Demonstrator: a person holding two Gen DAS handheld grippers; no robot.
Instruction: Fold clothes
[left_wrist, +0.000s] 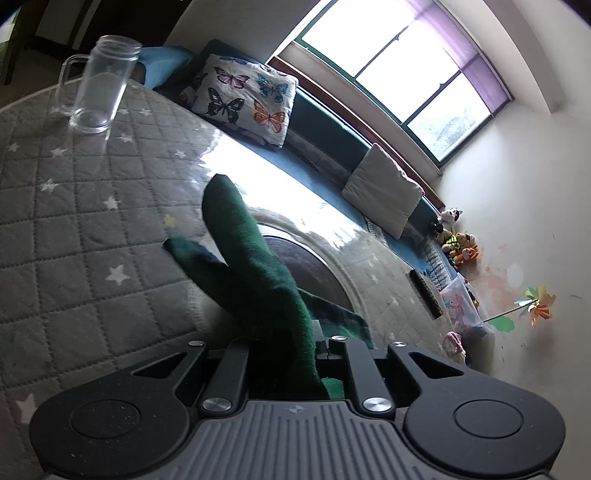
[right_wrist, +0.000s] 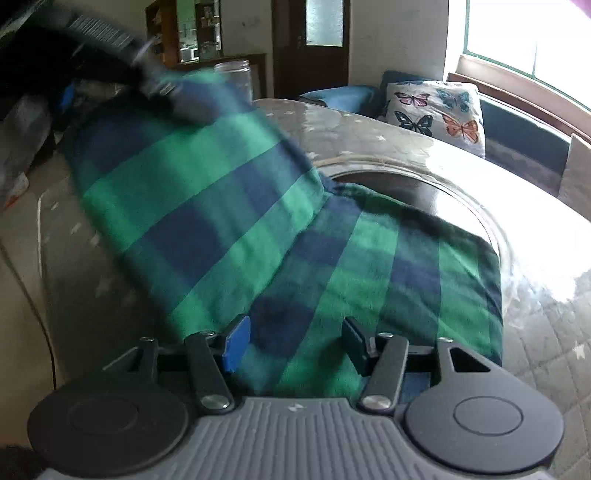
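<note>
Green cloth (left_wrist: 258, 266) sits pinched tight in the left gripper (left_wrist: 284, 354) and hangs lifted above the table (left_wrist: 74, 206). The right gripper (right_wrist: 295, 343) is spread wide with the checked cloth lying between its fingers. A tidy fold probably needs edges lined up and pulled flat.

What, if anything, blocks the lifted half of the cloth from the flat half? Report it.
Nothing visible. The left tongs hold the green plaid cloth up by one end, and the part lying on the table has nothing on it. The glass jar stands off to the side.
</note>
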